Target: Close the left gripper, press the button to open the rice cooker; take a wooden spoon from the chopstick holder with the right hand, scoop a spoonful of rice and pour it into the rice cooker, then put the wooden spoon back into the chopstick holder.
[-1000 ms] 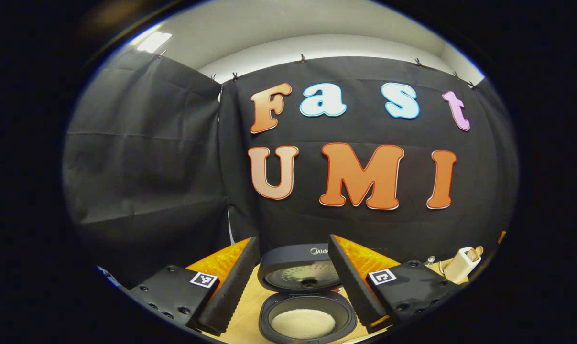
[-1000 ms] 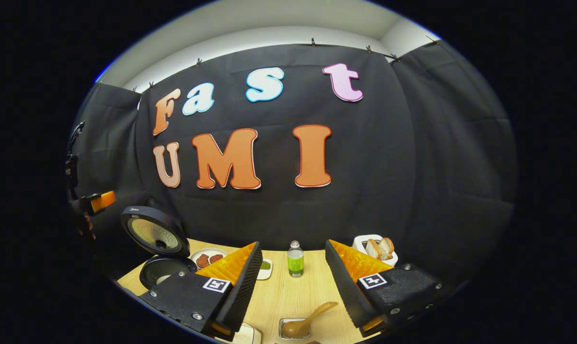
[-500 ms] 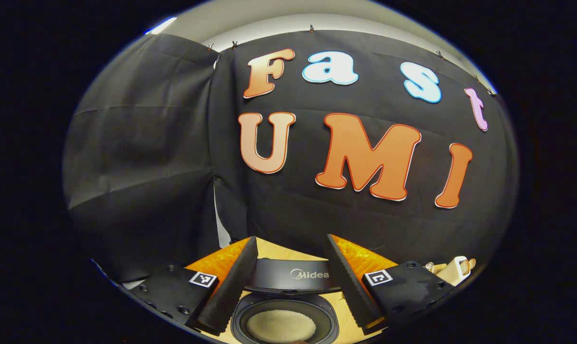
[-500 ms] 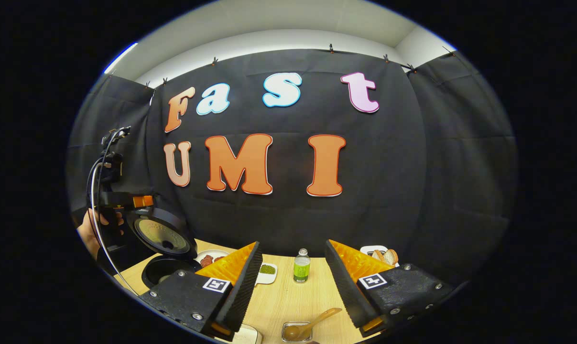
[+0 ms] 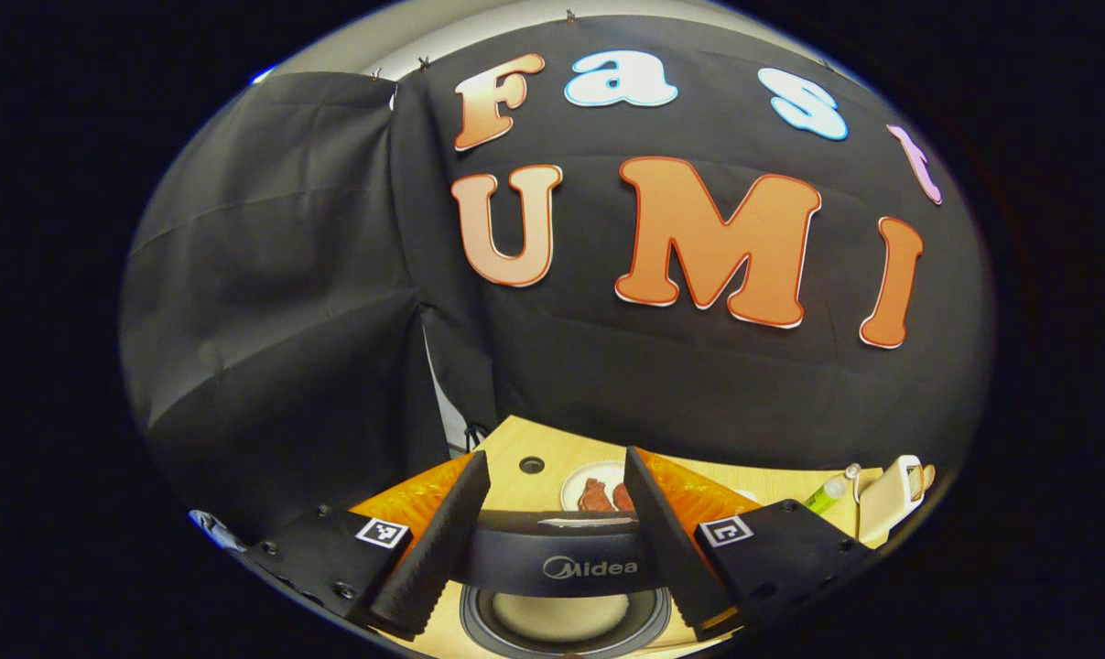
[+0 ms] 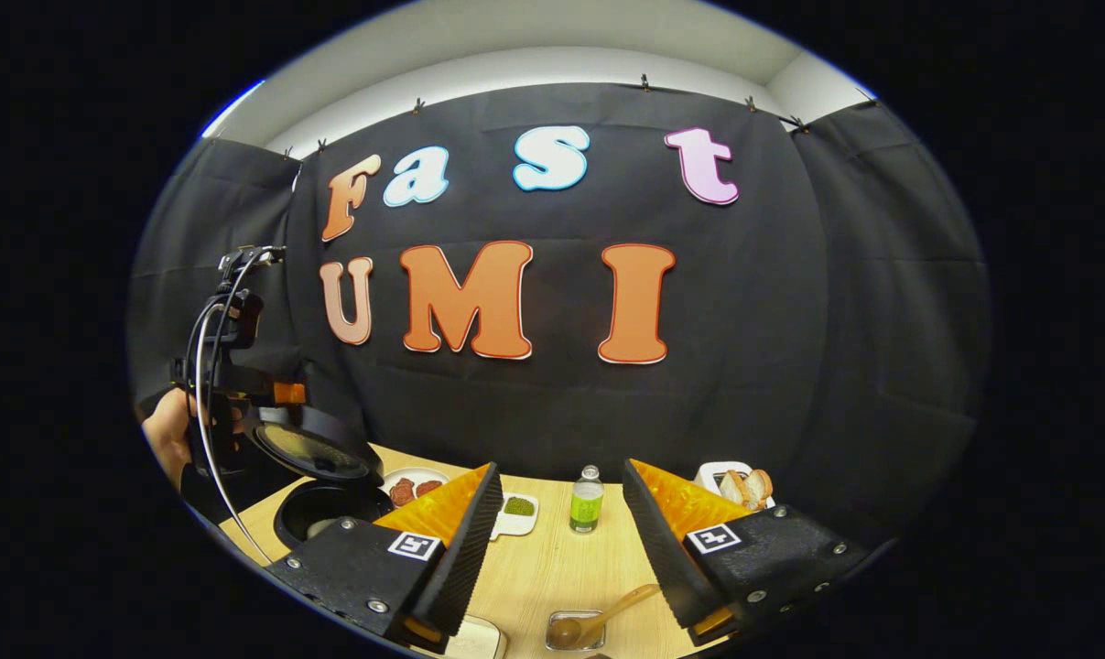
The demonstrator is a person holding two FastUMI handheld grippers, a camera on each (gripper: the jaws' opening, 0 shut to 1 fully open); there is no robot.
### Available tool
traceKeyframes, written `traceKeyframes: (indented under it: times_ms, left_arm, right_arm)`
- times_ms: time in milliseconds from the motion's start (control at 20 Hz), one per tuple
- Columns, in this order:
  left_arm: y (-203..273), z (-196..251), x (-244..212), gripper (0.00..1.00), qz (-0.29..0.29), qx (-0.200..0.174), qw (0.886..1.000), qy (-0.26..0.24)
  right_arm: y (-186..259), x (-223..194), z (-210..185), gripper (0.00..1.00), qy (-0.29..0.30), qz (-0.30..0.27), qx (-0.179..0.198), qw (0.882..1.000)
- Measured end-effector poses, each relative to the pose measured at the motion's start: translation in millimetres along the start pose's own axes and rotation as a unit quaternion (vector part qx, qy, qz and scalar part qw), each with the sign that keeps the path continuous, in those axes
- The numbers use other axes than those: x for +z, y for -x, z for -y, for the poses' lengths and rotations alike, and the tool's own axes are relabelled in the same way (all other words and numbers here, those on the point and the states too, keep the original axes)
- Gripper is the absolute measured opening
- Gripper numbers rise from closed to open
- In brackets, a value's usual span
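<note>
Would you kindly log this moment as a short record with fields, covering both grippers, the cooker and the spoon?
left gripper: open, fingers either side of the cooker's lid edge
right gripper: open, holding nothing
rice cooker: pot holds rice
lid: partly lowered over the pot
wooden spoon: lying in a small tray on the table
bottle: upright at the table's back

One rice cooker [image 6: 319, 476], one bottle [image 6: 586, 499], one wooden spoon [image 6: 598, 618], two plates [image 6: 410, 483].
</note>
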State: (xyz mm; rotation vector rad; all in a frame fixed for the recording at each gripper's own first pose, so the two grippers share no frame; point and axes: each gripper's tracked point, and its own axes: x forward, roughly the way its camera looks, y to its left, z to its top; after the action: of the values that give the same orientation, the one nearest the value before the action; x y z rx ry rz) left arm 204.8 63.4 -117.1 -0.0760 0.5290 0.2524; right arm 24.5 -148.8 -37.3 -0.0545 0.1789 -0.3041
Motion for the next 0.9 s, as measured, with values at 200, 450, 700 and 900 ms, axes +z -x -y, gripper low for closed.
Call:
traceKeyframes:
  times_ms: [200,450,700,900]
  left_arm:
    - [21,3,-58,1.0,-0.092,-0.002,0.996,-0.01]
    - [41,15,-113,0.98,-0.161,-0.007,0.987,-0.019]
    - [44,15,-174,0.99,-0.24,-0.014,0.97,-0.019]
    - [41,15,-208,0.99,-0.306,-0.012,0.952,-0.017]
  right_arm:
    - [-2,-8,-9,0.83,-0.011,-0.005,0.015,1.0]
    - [-3,-14,-13,0.83,-0.018,-0.009,0.027,0.999]
    - [0,-20,-17,0.83,-0.023,-0.012,0.039,0.999]
    - [0,-21,-17,0.83,-0.016,-0.014,0.042,0.999]
